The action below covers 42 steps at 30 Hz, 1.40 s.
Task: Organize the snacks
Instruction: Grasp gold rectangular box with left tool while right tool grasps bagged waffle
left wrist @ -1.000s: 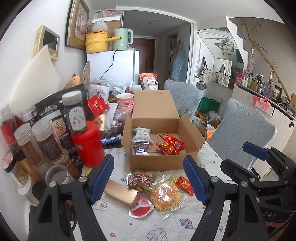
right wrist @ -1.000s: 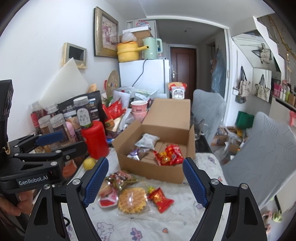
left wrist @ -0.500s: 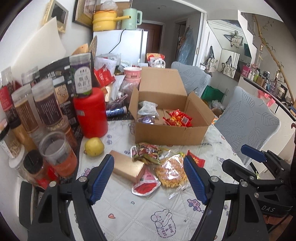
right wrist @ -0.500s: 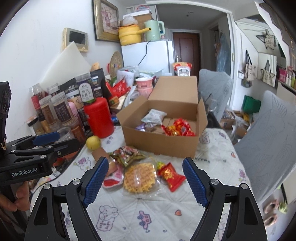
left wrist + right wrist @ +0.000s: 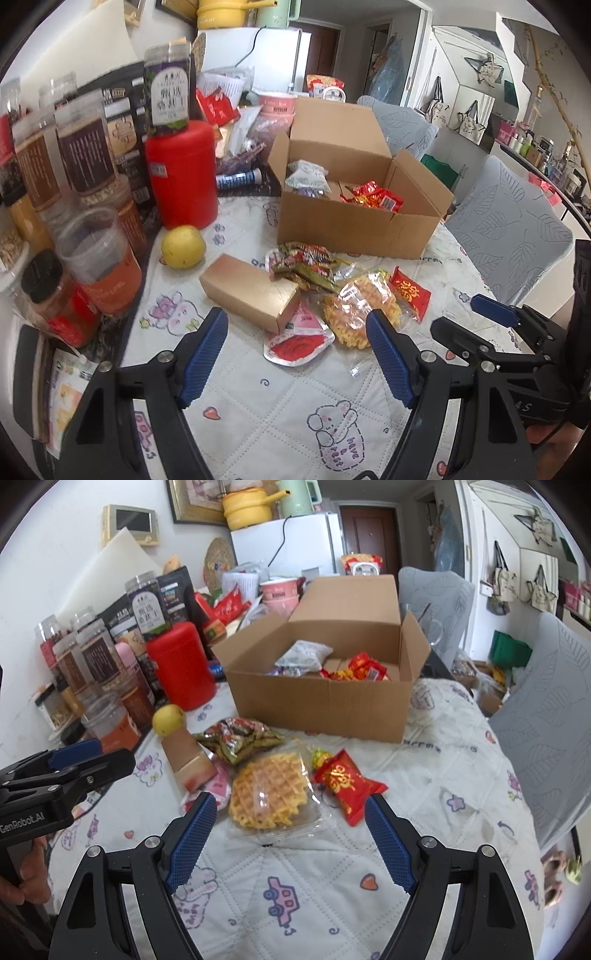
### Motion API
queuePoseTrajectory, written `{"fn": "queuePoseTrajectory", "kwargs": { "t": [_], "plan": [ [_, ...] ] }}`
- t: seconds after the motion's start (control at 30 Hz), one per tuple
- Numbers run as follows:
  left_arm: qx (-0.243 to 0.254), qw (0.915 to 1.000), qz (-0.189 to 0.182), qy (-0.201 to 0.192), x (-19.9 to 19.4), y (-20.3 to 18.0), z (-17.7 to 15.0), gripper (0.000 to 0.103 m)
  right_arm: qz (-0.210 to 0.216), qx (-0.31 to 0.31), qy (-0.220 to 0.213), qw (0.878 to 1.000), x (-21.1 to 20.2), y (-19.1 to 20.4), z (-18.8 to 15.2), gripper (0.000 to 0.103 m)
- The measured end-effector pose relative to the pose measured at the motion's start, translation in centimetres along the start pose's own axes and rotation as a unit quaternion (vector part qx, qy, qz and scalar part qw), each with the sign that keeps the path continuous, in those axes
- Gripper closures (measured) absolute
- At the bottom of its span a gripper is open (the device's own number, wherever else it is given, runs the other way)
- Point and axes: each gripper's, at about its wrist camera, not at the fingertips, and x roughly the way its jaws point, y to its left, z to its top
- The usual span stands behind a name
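Both grippers are held above the near part of a quilted tablecloth (image 5: 424, 775), and nothing is gripped by either. The left gripper (image 5: 297, 354) is seen with jaws spread, the gold box (image 5: 251, 293) and a red foil packet (image 5: 295, 345) lying just beyond its tips. The right gripper (image 5: 291, 834) is likewise released, with the wrapped waffle (image 5: 271, 792) lying between and just past its blue pads. A red snack packet (image 5: 345, 781) is found right of the waffle, a green-and-red packet (image 5: 240, 738) to its far left. Farther back, an open cardboard box (image 5: 317, 705) is seen with several snacks already inside. A yellow fruit (image 5: 183, 246) and a red canister (image 5: 181, 173) are placed to the left.
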Motion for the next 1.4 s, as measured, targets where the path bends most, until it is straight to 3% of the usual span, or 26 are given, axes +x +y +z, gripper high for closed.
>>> {"fn": "queuePoseTrajectory", "kwargs": {
  "t": [0.17, 0.63, 1.03, 1.2, 1.4],
  "plan": [
    [-0.022, 0.9995, -0.001, 0.022, 2.1, 0.8, -0.5, 0.026, 0.007, -0.002, 0.020, 1.000, 2.0, -0.2, -0.3, 0.012],
    [-0.065, 0.9944, 0.036, 0.075, 8.8, 2.3, 1.2, 0.026, 0.010, -0.001, 0.061, 0.998, 6.3, -1.4, 0.2, 0.012],
    [-0.086, 0.9895, 0.077, 0.087, 12.3, 3.0, 2.3, 0.026, 0.022, 0.001, 0.079, 0.997, 8.0, -1.5, 0.6, 0.010],
    [-0.108, 0.9879, 0.065, 0.091, 12.9, 4.5, 1.7, 0.026, 0.024, 0.005, 0.081, 0.996, 8.2, -1.5, 0.5, 0.010],
    [-0.110, 0.9884, 0.046, 0.095, 12.9, 5.5, 0.8, 0.048, 0.033, 0.009, 0.081, 0.996, 8.3, -1.4, 0.5, 0.010]
  ]
}}
